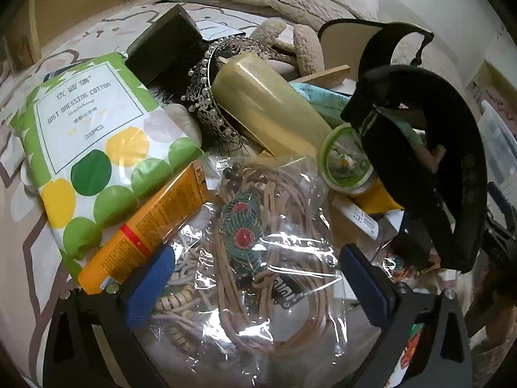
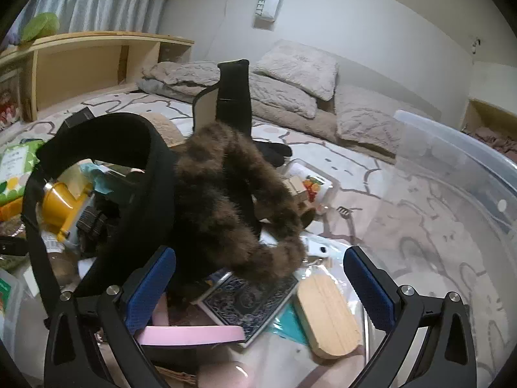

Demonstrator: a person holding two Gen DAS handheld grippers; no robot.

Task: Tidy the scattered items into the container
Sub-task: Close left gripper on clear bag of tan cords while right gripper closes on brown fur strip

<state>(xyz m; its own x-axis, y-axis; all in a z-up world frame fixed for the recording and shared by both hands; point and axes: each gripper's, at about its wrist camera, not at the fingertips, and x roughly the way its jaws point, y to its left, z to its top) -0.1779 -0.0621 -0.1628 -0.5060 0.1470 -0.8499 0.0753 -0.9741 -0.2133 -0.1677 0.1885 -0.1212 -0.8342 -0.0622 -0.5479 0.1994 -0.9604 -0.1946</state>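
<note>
In the left wrist view my left gripper [image 1: 258, 278] is open over a clear plastic bag of tan cords with a teal feather ornament [image 1: 274, 258]. Beside it lie an orange tube [image 1: 152, 226], a green-dotted cotton pad pack [image 1: 97, 148], a yellow-olive bottle [image 1: 268, 106], a green-lidded jar [image 1: 347, 158] and a black strap bag [image 1: 429, 161]. In the right wrist view my right gripper [image 2: 258, 278] is open and empty above a brown furry band [image 2: 232, 200], a patterned card box [image 2: 248, 300] and a wooden block [image 2: 326, 317]. The clear container [image 2: 452, 174] stands to the right.
A black box [image 1: 164, 42], a pearl tiara [image 1: 206, 97] and a fuzzy beige item [image 1: 297, 45] lie further back on the patterned bed sheet [image 2: 355, 161]. Pillows [image 2: 300, 74] and a wooden shelf [image 2: 84, 61] stand behind. A pink band [image 2: 190, 334] lies near my right gripper.
</note>
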